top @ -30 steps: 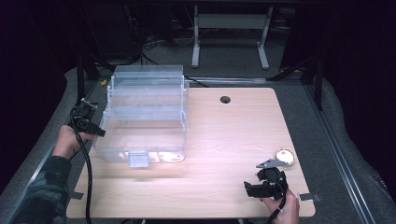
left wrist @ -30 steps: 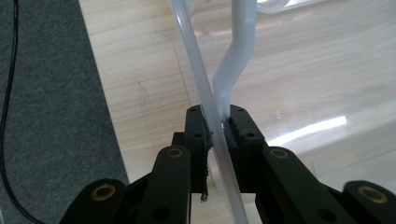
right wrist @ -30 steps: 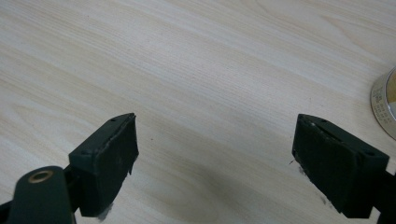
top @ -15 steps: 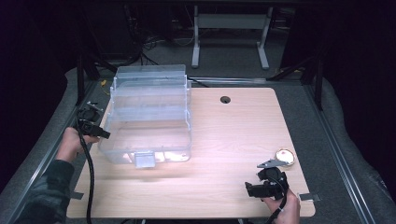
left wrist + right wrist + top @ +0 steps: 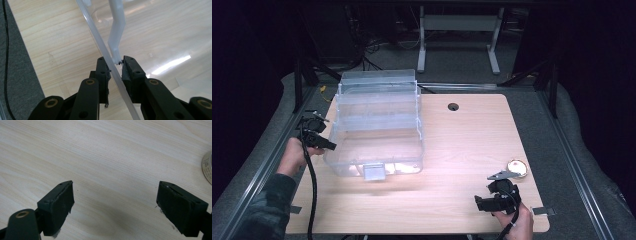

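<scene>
I am working under a light from above that is brightening the table (image 5: 462, 150) while the room around it is lying in near darkness. Glare is streaking across the clear bin (image 5: 377, 125). My jaws are casting a soft shadow, and their near parts are blurring slightly.

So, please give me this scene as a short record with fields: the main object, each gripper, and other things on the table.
main object: clear plastic box, lid up
left gripper: jaws have just been opening slightly, box's thin wall between them
right gripper: open, holding nothing, over bare table
other: round tin beside right gripper
</scene>
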The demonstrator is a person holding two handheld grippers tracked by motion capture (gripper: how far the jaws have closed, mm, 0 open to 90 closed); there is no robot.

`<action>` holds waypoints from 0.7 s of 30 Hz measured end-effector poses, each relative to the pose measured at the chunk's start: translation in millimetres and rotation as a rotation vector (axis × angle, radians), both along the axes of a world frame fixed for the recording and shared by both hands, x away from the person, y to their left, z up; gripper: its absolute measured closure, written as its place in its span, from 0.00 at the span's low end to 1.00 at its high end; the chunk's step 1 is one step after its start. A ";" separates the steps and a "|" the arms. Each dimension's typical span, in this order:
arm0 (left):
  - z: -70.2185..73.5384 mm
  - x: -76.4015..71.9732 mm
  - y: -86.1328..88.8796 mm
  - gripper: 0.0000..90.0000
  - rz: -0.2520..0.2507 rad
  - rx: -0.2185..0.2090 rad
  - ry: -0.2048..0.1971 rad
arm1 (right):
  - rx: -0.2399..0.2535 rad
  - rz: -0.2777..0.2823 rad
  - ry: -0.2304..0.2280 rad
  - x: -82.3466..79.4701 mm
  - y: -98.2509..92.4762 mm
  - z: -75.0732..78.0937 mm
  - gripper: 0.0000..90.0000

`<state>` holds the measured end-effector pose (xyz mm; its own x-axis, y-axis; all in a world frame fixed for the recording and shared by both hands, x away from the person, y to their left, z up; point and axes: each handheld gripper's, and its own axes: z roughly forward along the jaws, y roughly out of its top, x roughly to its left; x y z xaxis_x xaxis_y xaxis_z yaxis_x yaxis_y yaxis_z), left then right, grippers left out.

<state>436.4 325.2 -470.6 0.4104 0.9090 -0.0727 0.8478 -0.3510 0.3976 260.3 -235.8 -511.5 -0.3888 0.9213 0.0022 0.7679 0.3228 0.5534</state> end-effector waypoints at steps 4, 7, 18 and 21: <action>0.2 -1.9 -7.6 0.82 -0.021 0.008 0.000 | -0.002 -0.002 0.001 0.2 0.0 -0.5 0.16; 0.6 -2.9 -14.9 0.81 -0.038 0.017 0.002 | -0.001 -0.002 0.002 0.3 -0.2 -0.6 0.16; 0.8 -5.8 -41.1 0.80 -0.078 0.029 -0.002 | -0.003 -0.012 0.015 0.2 -3.3 -0.4 0.16; 1.1 -6.9 -47.8 0.80 -0.092 0.034 0.001 | -0.005 -0.013 0.016 0.3 -3.4 -0.6 0.16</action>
<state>429.5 277.4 -469.5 0.4927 0.8692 -0.0425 0.8113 -0.4412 0.3835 260.6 -239.2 -512.0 -0.3764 0.9265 0.0032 0.7807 0.3153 0.5396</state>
